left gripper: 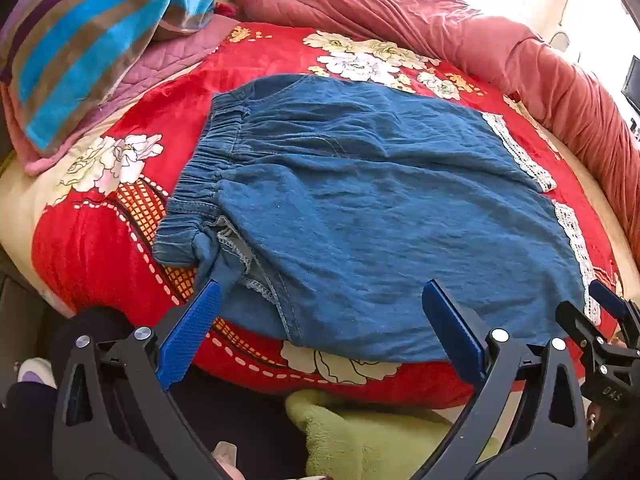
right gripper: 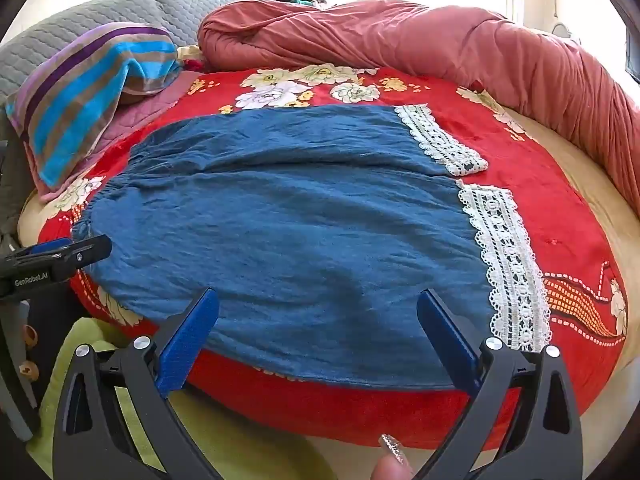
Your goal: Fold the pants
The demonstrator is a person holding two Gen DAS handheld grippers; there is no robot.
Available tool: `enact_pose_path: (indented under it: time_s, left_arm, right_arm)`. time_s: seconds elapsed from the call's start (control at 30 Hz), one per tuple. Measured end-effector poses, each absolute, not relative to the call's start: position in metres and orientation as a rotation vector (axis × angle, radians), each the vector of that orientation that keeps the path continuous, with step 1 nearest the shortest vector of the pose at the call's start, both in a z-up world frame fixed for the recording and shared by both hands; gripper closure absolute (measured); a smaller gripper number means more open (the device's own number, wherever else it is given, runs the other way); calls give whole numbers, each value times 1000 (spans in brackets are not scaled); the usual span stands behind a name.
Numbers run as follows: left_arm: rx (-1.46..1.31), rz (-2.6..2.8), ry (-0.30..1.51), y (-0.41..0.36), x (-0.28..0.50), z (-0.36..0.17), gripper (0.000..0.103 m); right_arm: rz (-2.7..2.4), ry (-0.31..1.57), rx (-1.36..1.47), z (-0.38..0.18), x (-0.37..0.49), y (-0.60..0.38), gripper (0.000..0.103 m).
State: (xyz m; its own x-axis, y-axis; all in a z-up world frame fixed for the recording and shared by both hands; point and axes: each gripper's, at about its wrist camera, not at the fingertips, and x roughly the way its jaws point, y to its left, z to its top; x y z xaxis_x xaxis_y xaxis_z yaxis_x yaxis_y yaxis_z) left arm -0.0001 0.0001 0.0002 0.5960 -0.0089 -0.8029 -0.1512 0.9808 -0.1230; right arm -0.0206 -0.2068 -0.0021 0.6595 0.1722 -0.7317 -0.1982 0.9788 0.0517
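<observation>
the pants (left gripper: 360, 208) are lying spread flat on the red floral blanket (left gripper: 256, 64), w/ the elastic waistband (left gripper: 208, 168) sitting toward the left and the two white lace hems (right gripper: 504, 264) toward the right. the near edge is hanging slightly over the bed's front.

both tongs are hovering at that near edge, angled down. the left gripper (left gripper: 320, 332) is standing wide open near the waistband corner, nothing btwn its fingers. the right gripper (right gripper: 320, 336) is also gaping wide open over the near leg, close to the lace end, not pinching any cloth.

judging by this, the step in hand is prob. the first fold: taking the near long edge and bringing it over onto the far leg. to do it well: be pinching both layers, not just the top one; be gripping at matching spots, one by the waistband, one by the hem, so the edge is lifting evenly; be keeping the cloth taut btwn the tongs so it isn't sagging; be lining up lace on lace. the bunched seam (left gripper: 240, 256) near the left corner is looking like it needs smoothing.
</observation>
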Motion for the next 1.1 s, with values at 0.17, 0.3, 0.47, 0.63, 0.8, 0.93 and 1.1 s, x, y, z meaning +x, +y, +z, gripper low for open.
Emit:
enact_pose_path:
  time_s: [0.17,0.3,0.47,0.63,0.8,0.93,1.1]
  left_arm:
    - [-190,75,933,5,0,6,8]
    - [-170,84,925,1,-1,5,8]
    - [-167,86,921,-1,-2,4,8]
    - [-166,85,920,-1,0,7,8]
    - [-164,83,914,-2,-3,10,8]
    - [-164,84,911,-1,-4,11,8]
    - [-164,86,906,0,-3,12,8]
  right_arm:
    - [213,811,-16,-1,-19,-209,4]
    - [219,821,-19,-2,-15,-207,4]
    - [218,822,-23,3,-18,-207,4]
    - [221,821,-31,0,-19,-201,4]
    - [222,818,-28,1,-19,-200,4]
    - [222,819,-29,2,-19,-199,4]
    - [225,818,-31,2,-19,-198,4]
